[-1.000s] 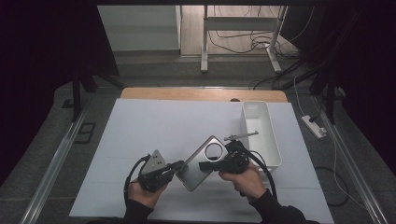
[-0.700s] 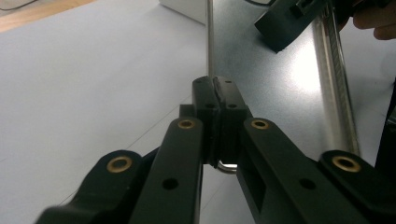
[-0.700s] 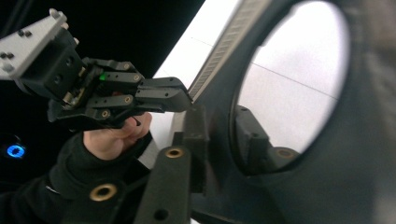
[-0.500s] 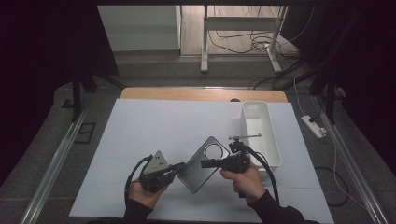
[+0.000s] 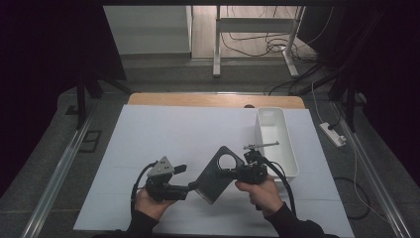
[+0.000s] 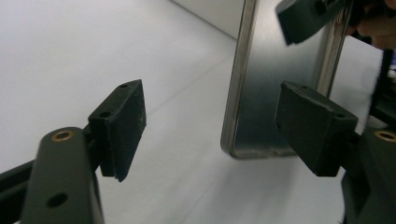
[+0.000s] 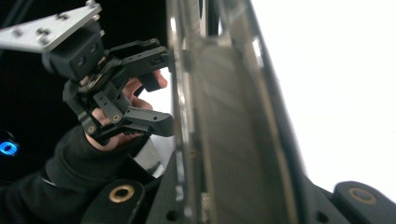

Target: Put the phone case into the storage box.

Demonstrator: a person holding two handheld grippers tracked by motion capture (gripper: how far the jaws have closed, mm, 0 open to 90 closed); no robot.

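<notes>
From the high view, a dark flat plate (image 5: 220,174) with a round hole near its upper end is held tilted above the white desk (image 5: 163,134), between the two grippers. The right gripper (image 5: 236,172) grips it from the right side, the right hand (image 5: 257,191) below; the left gripper (image 5: 190,184) sits at the plate's lower left corner, held by the left hand (image 5: 148,202). A white bin (image 5: 277,141) stands near the desk's right edge, with a thin rod lying across its rim. No writing or label can be read anywhere. In the left gripper view, its fingers (image 6: 122,123) stand wide apart, and the brushed-metal plate (image 6: 275,84) hangs upright beside the right-hand finger, not pinched. In the right gripper view, the plate (image 7: 229,126) is seen edge-on, clamped between that gripper's fingers, with the left gripper (image 7: 161,100) open at its far edge.
</notes>
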